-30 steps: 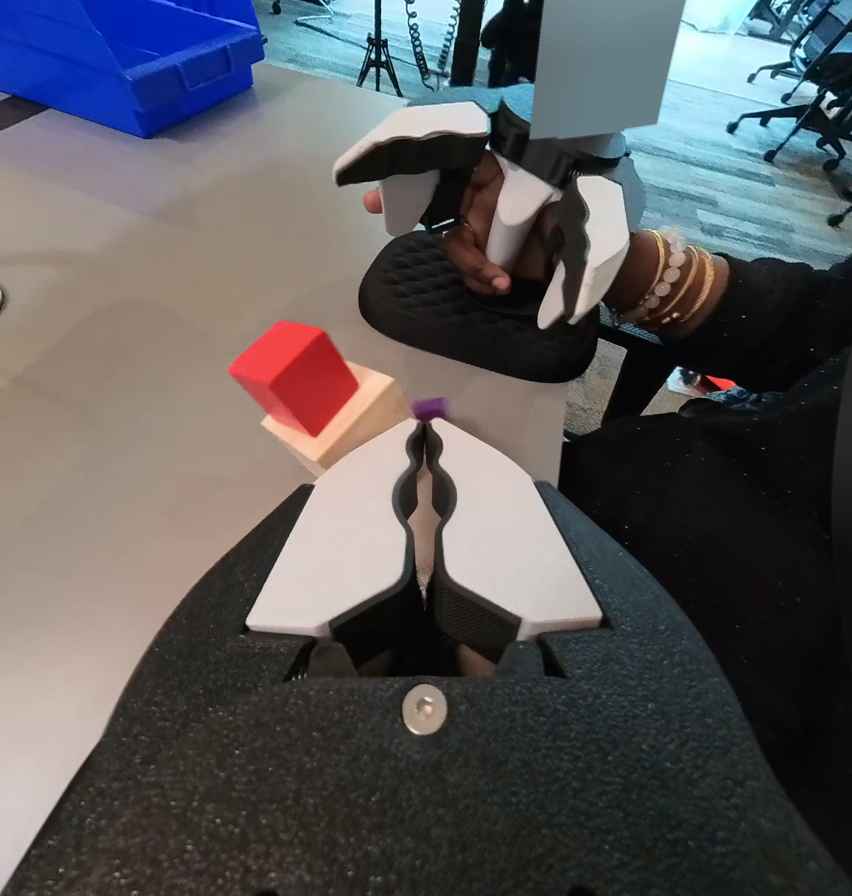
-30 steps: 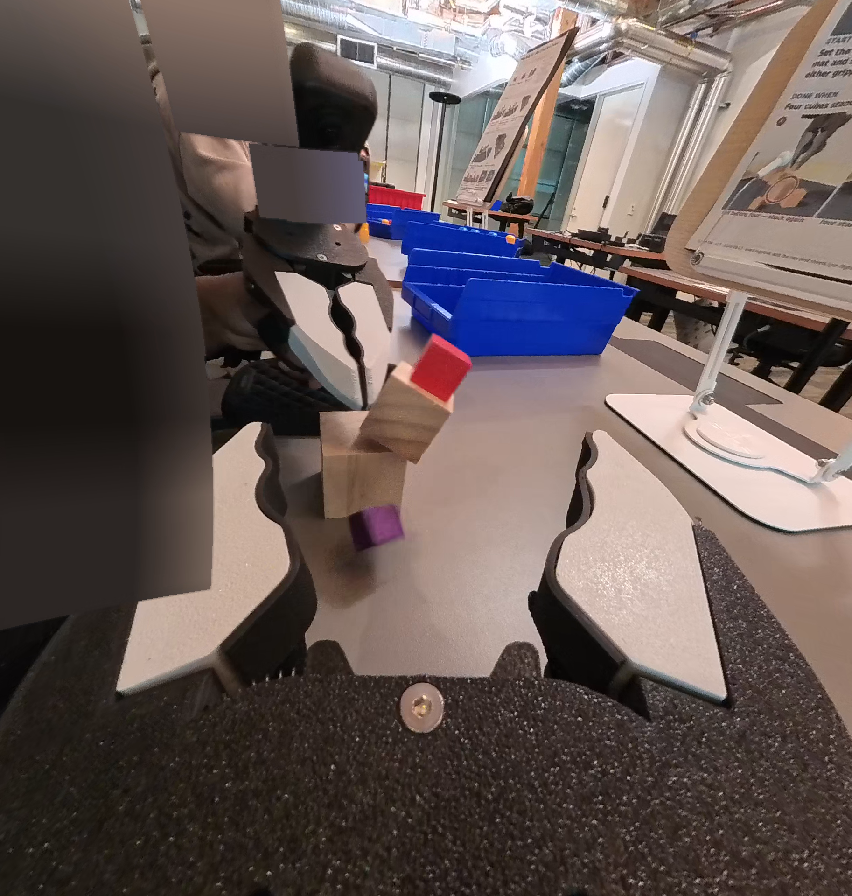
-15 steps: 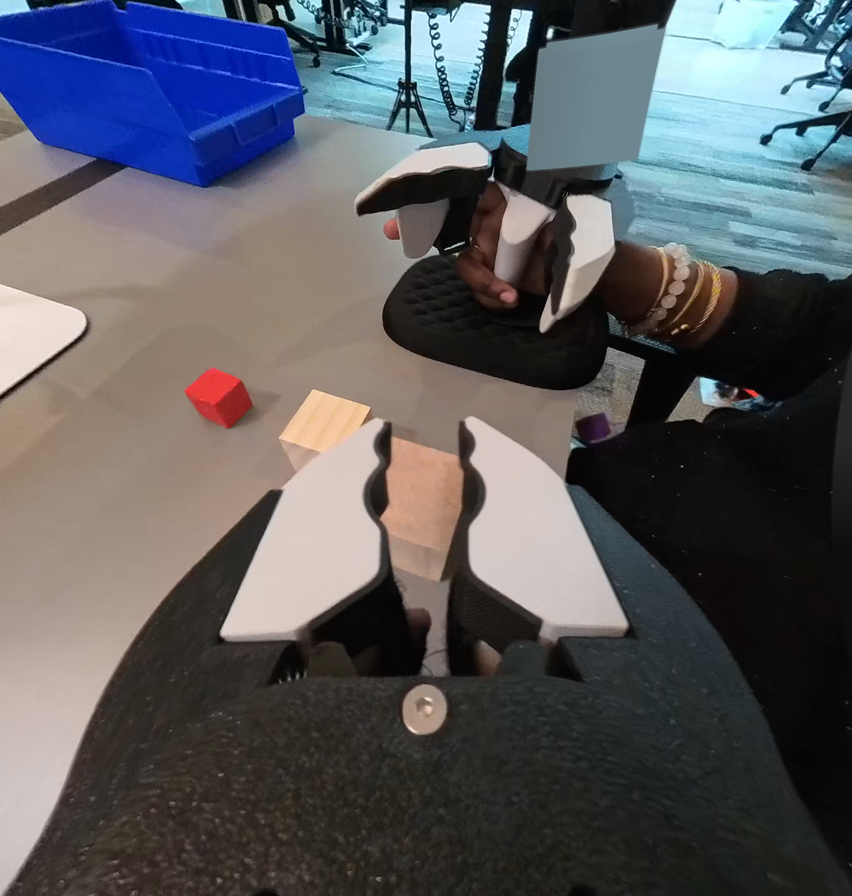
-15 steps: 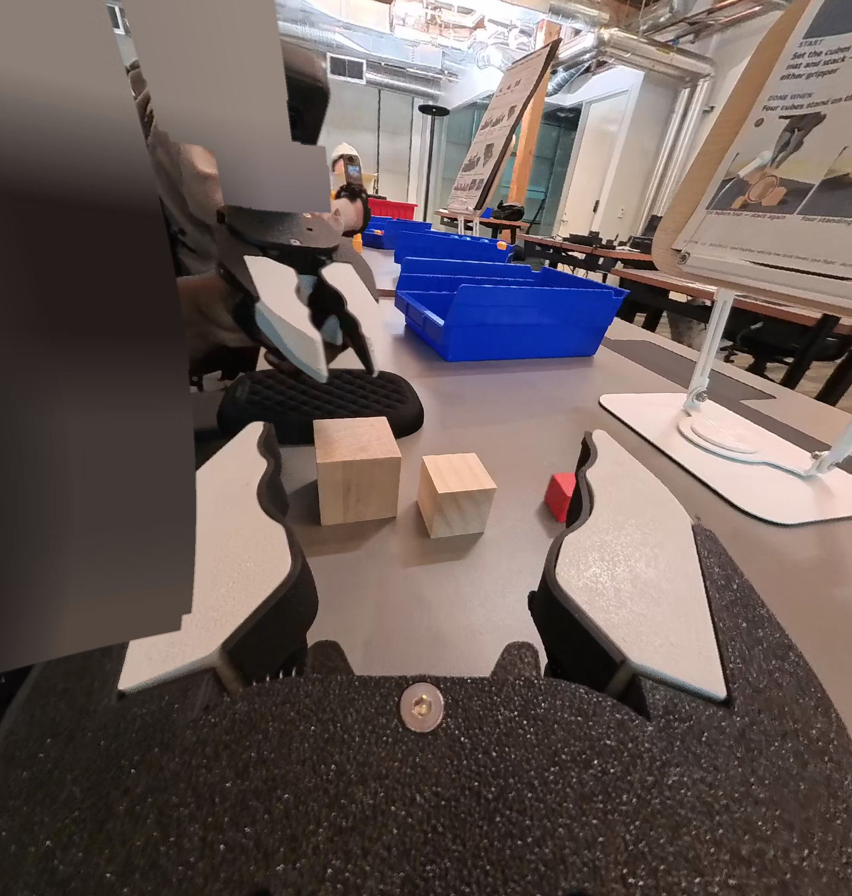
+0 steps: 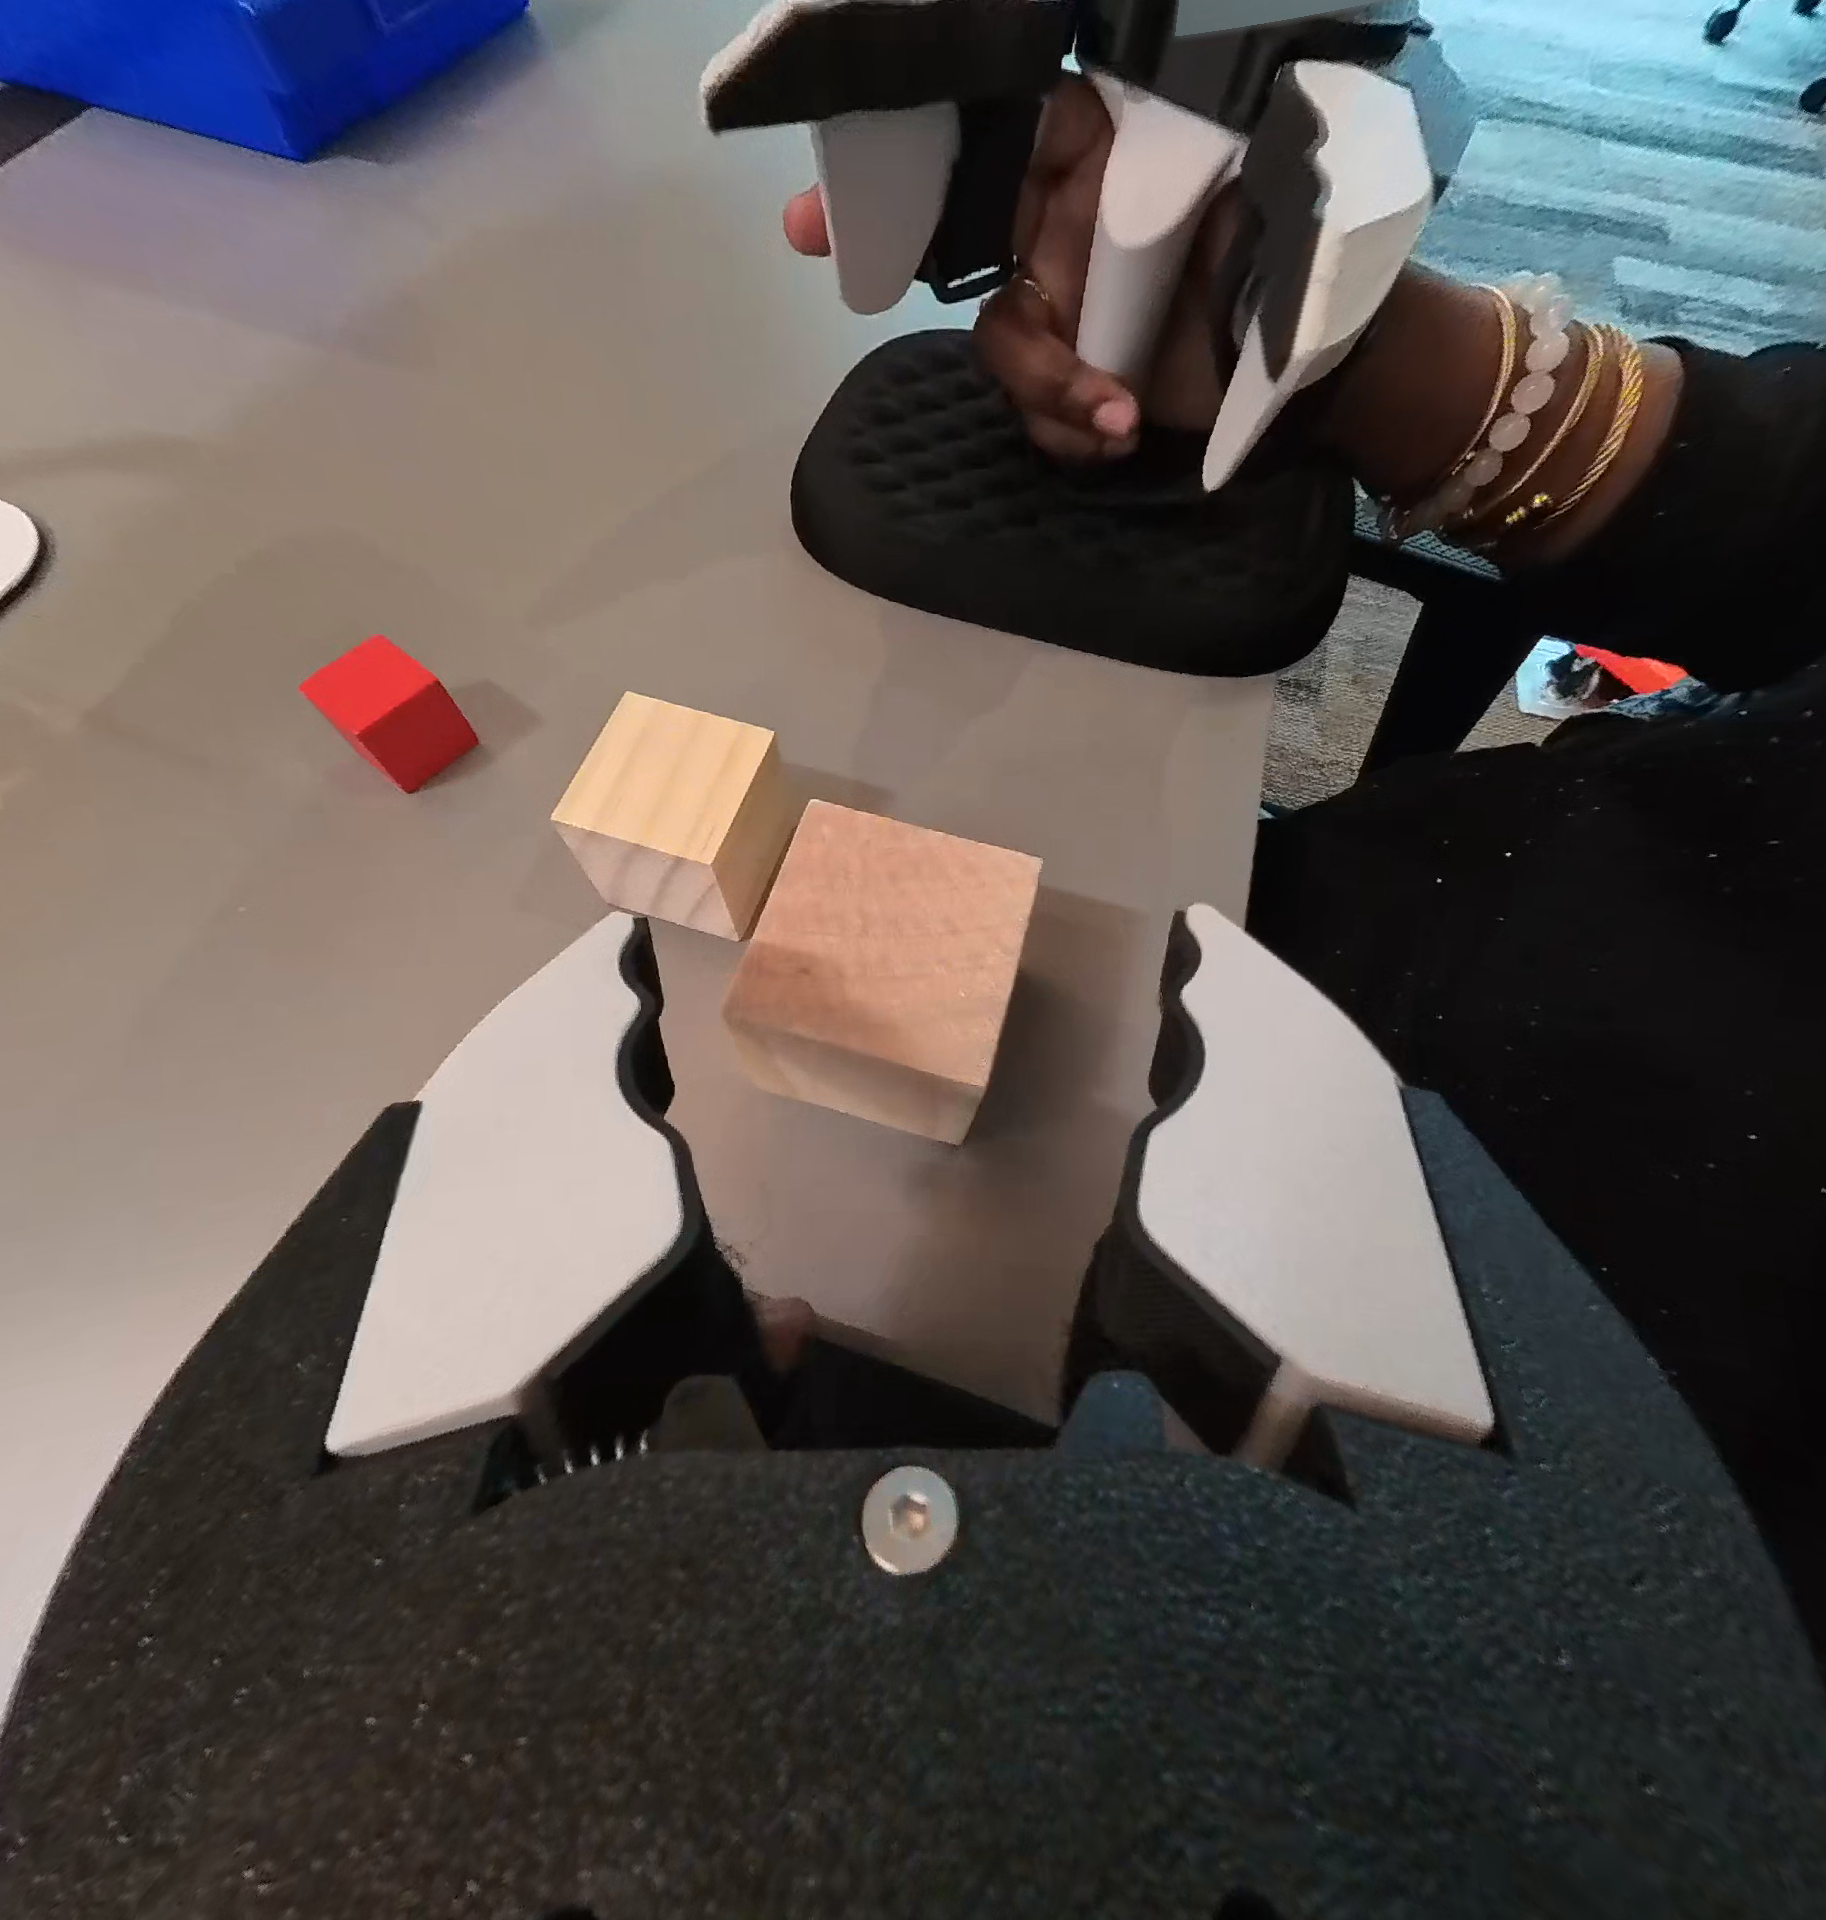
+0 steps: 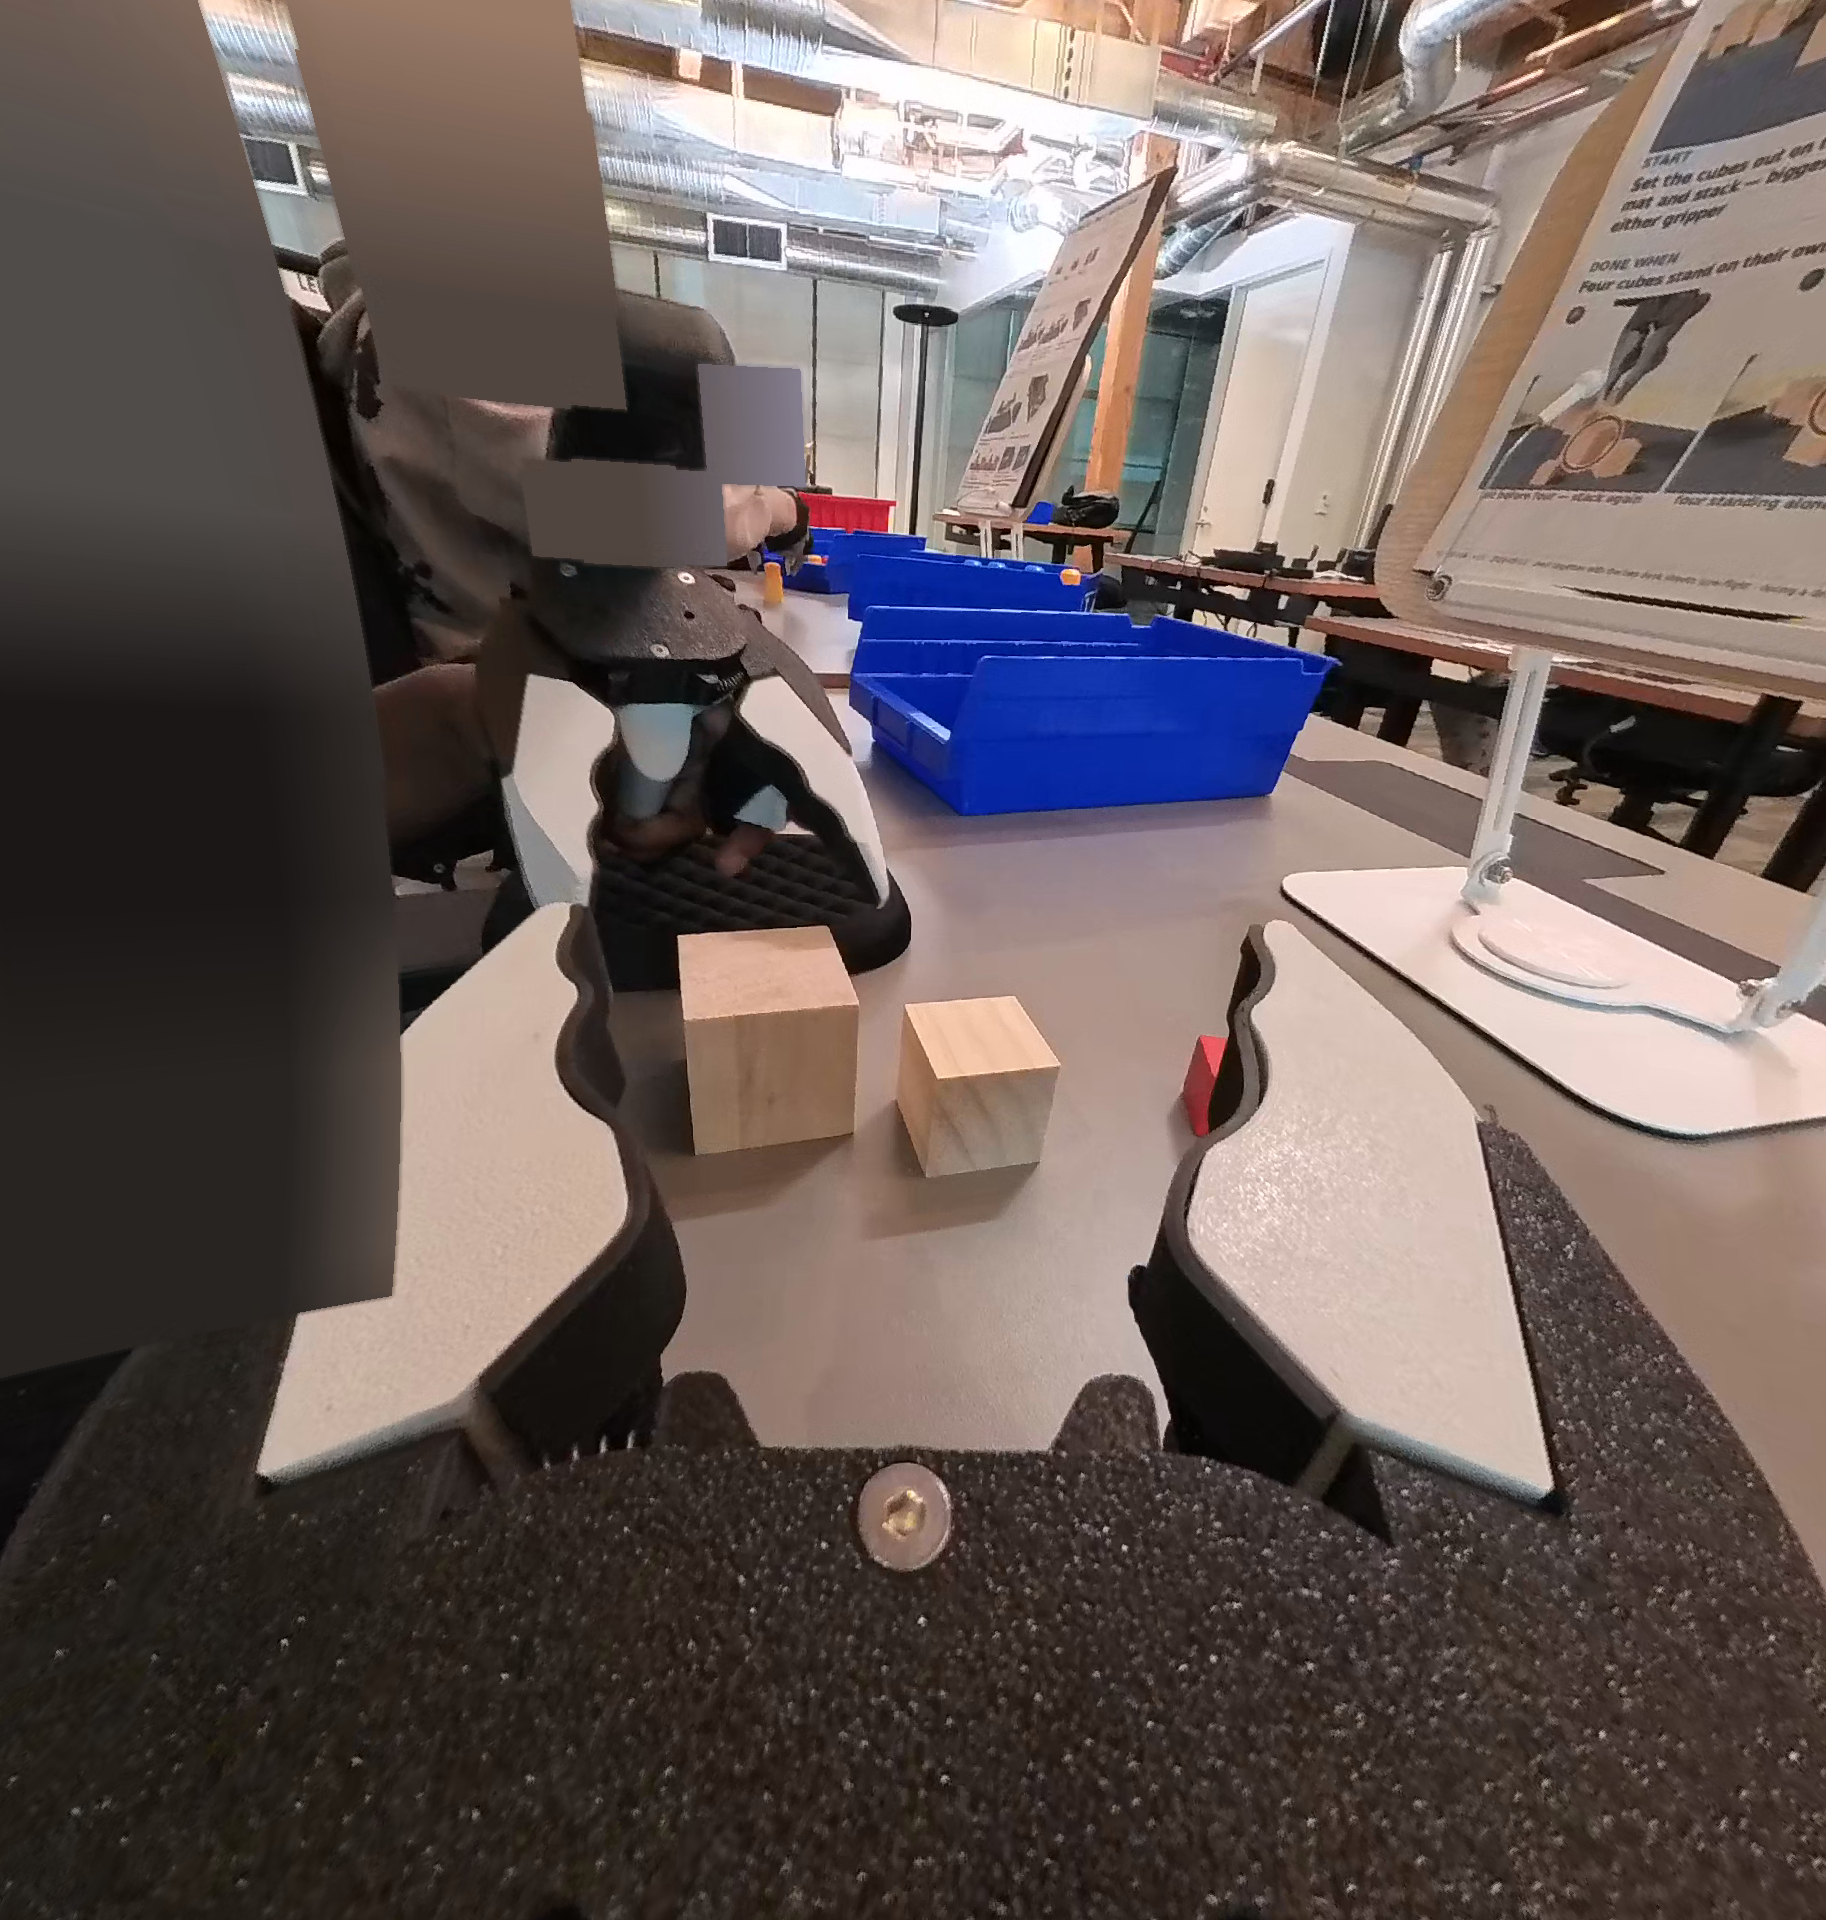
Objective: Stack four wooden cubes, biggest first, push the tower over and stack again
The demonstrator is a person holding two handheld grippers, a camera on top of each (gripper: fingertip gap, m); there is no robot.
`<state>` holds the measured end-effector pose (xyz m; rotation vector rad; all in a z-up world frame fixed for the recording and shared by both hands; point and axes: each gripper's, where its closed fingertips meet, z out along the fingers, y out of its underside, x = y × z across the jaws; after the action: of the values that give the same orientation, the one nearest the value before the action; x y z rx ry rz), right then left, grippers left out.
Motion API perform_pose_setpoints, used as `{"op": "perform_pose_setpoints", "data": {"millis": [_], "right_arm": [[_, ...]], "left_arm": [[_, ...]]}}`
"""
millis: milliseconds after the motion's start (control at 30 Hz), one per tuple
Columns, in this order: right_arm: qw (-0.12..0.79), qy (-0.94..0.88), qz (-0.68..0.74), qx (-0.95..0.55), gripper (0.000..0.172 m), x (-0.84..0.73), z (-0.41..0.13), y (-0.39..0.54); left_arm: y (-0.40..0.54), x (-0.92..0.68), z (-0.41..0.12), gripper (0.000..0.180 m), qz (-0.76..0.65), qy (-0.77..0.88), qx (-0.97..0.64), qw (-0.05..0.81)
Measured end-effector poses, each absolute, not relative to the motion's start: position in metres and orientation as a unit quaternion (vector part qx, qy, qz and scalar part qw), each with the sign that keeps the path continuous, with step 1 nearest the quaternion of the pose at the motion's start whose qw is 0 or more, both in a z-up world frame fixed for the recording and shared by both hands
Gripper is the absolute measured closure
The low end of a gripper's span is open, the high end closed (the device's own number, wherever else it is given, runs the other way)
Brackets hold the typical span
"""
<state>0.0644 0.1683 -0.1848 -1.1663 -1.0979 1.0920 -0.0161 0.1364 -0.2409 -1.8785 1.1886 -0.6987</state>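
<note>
Large tan wooden cube (image 5: 893, 971) now sits alone; our left tongs (image 5: 904, 940) have spread, right tongs (image 6: 909, 951) gape too; stack toppled.

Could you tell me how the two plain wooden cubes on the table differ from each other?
The larger wooden cube looks bigger and pinker-brown than the smaller wooden cube, which is pale yellow. The larger lies between the left gripper's open jaws; the smaller lies beyond them. Both are unpainted and rest on the table.
</note>
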Motion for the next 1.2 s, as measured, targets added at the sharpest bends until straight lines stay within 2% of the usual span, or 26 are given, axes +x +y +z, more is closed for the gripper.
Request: {"op": "perform_pose_setpoints", "data": {"millis": [200,567,667,733,1033,1200], "right_arm": [[0.567,-0.465,0.466,-0.495,0.060,0.065,-0.184,0.169],[0.569,-0.469,0.463,-0.492,0.061,0.065,-0.185,0.168],[0.569,-0.469,0.463,-0.492,0.061,0.065,-0.185,0.167],[0.570,-0.469,0.463,-0.491,0.061,0.065,-0.184,0.167],[0.569,-0.470,0.461,-0.492,0.061,0.064,-0.185,0.167],[0.570,-0.470,0.460,-0.493,0.061,0.064,-0.185,0.168]], "left_arm": [[0.136,-0.018,-0.245,0.090,-0.265,0.493,-0.739,0.375],[0.135,-0.021,-0.263,0.107,-0.210,0.613,-0.720,0.248],[0.137,-0.020,-0.269,0.122,-0.197,0.628,-0.715,0.236],[0.137,-0.021,-0.268,0.123,-0.195,0.636,-0.709,0.235],[0.202,-0.061,-0.203,0.123,-0.148,0.522,-0.760,0.358],[0.260,-0.094,-0.199,0.123,-0.096,0.415,-0.802,0.418]]}}
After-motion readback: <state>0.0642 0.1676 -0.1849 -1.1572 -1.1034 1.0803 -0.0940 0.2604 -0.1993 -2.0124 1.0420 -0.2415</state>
